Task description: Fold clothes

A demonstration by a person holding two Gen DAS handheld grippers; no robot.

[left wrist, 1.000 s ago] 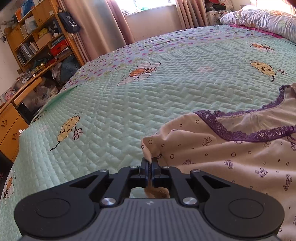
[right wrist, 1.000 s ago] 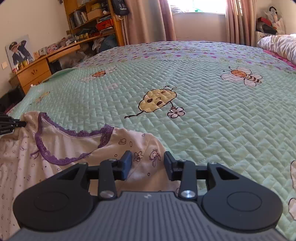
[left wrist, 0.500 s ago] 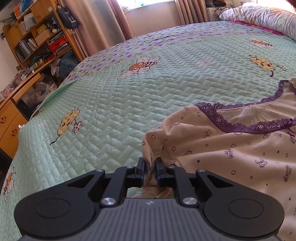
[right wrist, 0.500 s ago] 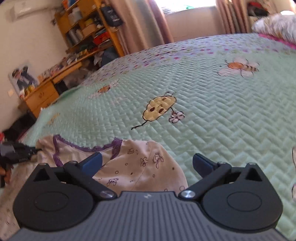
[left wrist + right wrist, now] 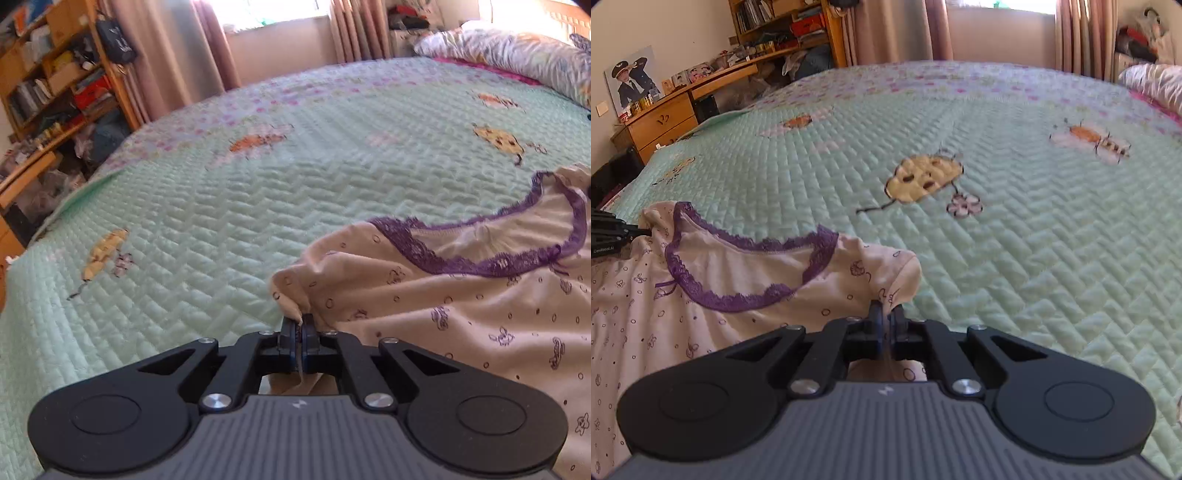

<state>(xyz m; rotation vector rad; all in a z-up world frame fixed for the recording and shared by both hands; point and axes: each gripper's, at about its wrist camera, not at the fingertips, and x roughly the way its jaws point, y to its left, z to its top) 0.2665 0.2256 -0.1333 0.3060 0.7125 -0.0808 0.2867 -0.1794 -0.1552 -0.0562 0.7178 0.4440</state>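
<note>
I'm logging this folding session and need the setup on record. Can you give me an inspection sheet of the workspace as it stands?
Surface: bed under a green quilt with bee and flower prints, lying flat.
Job's things: cream printed top with purple lace neckline, spread near the front edge, rumpled at both shoulders.
Clutter: nothing seen on the quilt; a pillow lies at the far right.
Grippers: left claw shut on one shoulder of the top; right claw shut on the other shoulder.
Cables: nothing seen.
Surroundings: crowded wooden bookshelf, desk with drawers, framed photo, curtains at a bright window.
</note>
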